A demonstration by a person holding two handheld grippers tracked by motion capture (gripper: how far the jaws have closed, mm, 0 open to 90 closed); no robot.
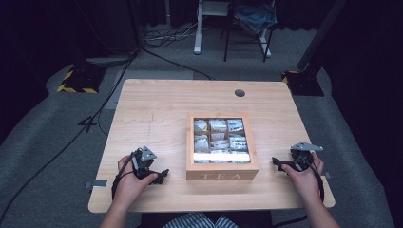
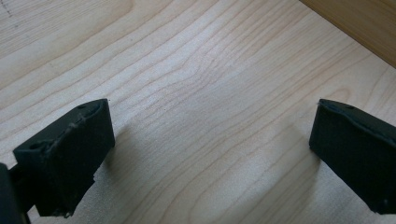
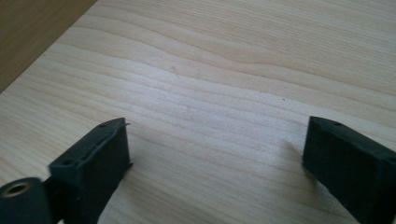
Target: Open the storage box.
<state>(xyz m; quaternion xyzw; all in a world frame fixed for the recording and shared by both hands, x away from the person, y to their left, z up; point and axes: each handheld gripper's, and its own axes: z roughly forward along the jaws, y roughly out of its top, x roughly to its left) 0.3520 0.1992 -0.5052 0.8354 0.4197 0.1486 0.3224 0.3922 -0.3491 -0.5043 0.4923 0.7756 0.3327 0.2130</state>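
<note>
Nothing started yet: left claw [image 1: 164,175] at 9 o'clock and right claw [image 1: 276,163] at 3 flank the tea box [image 1: 222,174], both spread apart, empty on the surface [image 1: 157,109].

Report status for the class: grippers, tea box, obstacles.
Left gripper open, empty. Right gripper open, empty. Tea box between them, untouched, lid shut. Nothing in the way.

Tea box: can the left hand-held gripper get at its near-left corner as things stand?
Probably yes. The left hand-held gripper rests on the table just left of the tea box, jaws open and pointing toward it, with bare wood between them. The left gripper view shows nothing between the jaws.
</note>
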